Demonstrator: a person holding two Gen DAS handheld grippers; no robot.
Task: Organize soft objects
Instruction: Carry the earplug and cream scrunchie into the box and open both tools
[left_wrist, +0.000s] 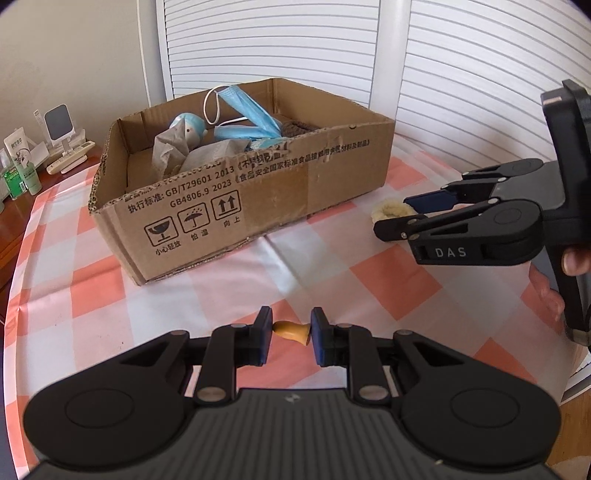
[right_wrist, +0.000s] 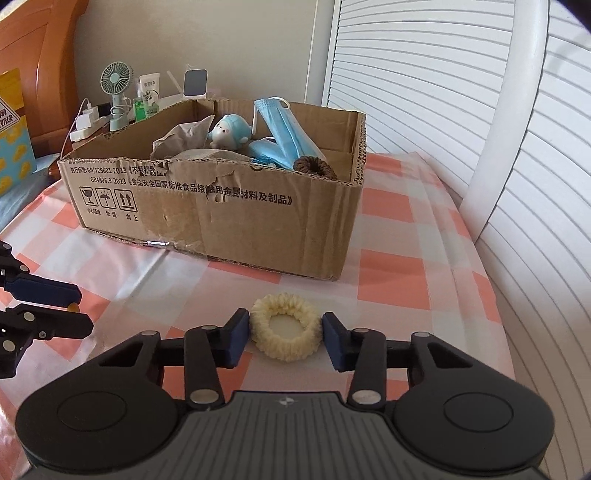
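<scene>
Scrunchie (right_wrist: 285, 328) betw. half-open R tongs (right_wrist: 284, 341)

A pink-and-white checked tablecloth (right_wrist: 391, 266) covers the table. Behind it stand white louvred doors (right_wrist: 424, 55) and a plain cream wall (right_wrist: 221, 33). To the left, on a wooden side surface (left_wrist: 11, 221), sits a cluster of small items: a pale green desk fan (right_wrist: 116, 79), green bottles (left_wrist: 23, 175), a white tube (left_wrist: 16, 138), a white stand holding a dark panel (left_wrist: 59, 122), and a white charger with its cable (right_wrist: 86, 120). A reddish wooden headboard (right_wrist: 48, 55) rises at far left, with a yellow-and-blue printed bag (right_wrist: 13, 140) before it.
</scene>
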